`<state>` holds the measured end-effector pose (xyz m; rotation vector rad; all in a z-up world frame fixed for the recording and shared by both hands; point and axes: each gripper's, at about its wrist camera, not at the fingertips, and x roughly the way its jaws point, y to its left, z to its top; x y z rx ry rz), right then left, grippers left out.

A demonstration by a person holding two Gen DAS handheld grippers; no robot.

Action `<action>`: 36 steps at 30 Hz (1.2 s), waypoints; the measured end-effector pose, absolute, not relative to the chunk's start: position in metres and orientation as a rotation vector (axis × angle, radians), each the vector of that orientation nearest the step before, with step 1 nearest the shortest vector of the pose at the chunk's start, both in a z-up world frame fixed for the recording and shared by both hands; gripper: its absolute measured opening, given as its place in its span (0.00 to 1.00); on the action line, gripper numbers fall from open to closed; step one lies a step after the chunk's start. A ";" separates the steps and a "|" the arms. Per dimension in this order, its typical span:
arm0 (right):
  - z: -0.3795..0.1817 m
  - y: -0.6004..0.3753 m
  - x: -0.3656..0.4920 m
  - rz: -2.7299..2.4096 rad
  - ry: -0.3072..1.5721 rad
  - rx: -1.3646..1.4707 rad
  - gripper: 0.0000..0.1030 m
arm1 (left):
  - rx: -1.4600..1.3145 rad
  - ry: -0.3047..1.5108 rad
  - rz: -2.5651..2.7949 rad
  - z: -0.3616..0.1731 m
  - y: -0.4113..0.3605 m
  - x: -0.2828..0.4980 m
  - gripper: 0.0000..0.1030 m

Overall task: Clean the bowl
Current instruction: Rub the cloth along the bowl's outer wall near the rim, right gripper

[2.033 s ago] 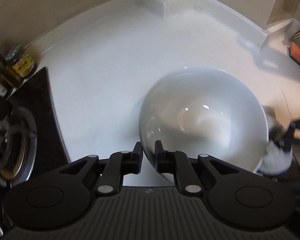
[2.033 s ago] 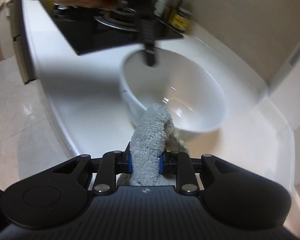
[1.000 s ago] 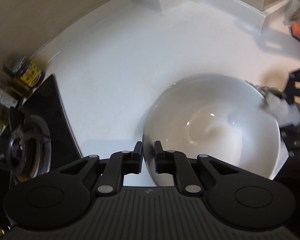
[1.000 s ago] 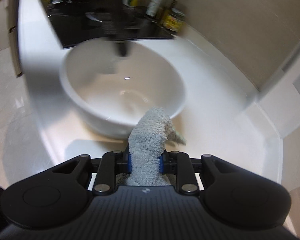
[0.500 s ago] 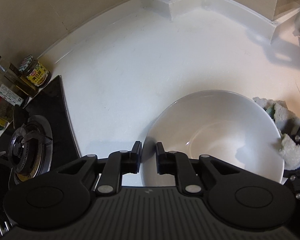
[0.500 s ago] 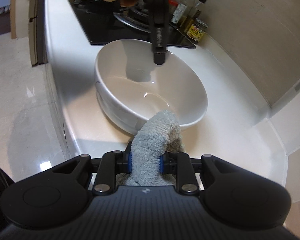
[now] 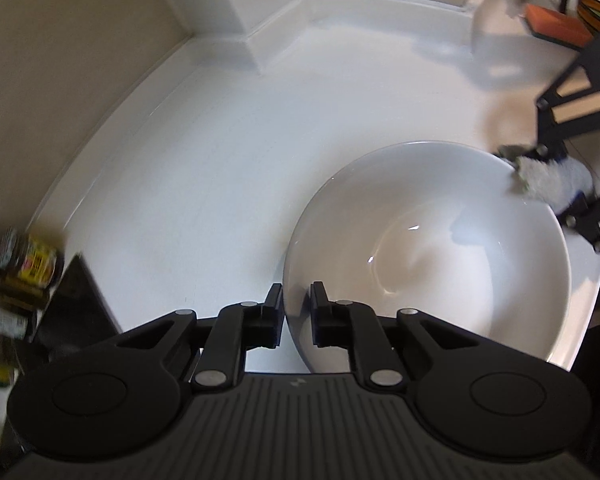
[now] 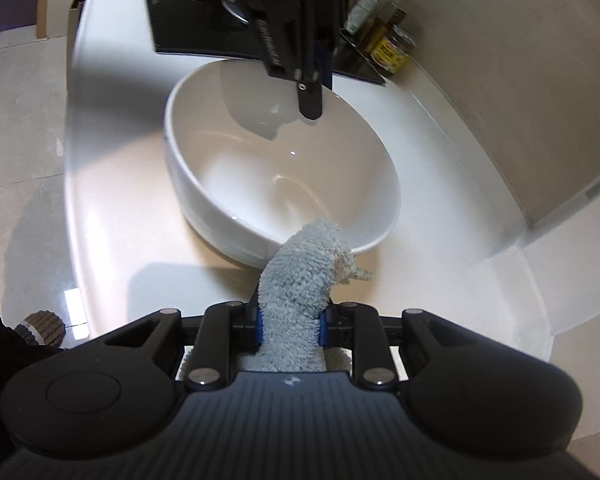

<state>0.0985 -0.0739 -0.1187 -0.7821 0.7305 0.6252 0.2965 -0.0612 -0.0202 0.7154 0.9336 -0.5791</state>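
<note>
A large white bowl (image 7: 440, 248) (image 8: 260, 168) sits on the white counter (image 7: 220, 168). My left gripper (image 7: 296, 308) straddles its near rim, one finger outside and one inside. Its jaws are closing with the rim between them, and I see no firm pinch. In the right wrist view its fingers (image 8: 310, 100) hang over the bowl's far rim. My right gripper (image 8: 290, 328) is shut on a grey terry cloth (image 8: 304, 272). The cloth's tip lies at the bowl's near rim there, and at the far right rim (image 7: 548, 176) in the left wrist view.
A black hob (image 8: 204, 20) lies beyond the bowl, with sauce bottles and a jar (image 8: 392, 48) beside it against the beige wall. The counter's rounded edge (image 8: 76, 200) drops to a tiled floor. An orange box (image 7: 556, 24) stands past the counter's far end.
The left jaws stand wider around the rim than a second ago. The right gripper with the cloth has swung along the bowl's side to its rim. The bowl now sits flatter.
</note>
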 end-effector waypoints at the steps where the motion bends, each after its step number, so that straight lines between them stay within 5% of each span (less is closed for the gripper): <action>1: -0.117 -0.078 0.105 0.628 0.748 -0.735 0.19 | 0.725 0.926 -0.599 -0.020 -0.061 0.300 0.13; 5: -0.114 -0.090 0.125 0.628 0.793 -0.612 0.19 | 0.775 0.909 -0.666 -0.023 -0.061 0.314 0.13; 8: -0.120 -0.082 0.123 0.596 0.733 -0.778 0.19 | 0.773 0.913 -0.702 -0.024 -0.063 0.325 0.13; 19: -0.122 -0.074 0.101 0.546 0.719 -0.755 0.19 | 0.428 1.045 -0.311 -0.027 -0.035 0.296 0.19; 36: -0.122 -0.071 0.122 0.572 0.751 -0.809 0.19 | 0.735 1.007 -0.694 -0.031 -0.041 0.341 0.20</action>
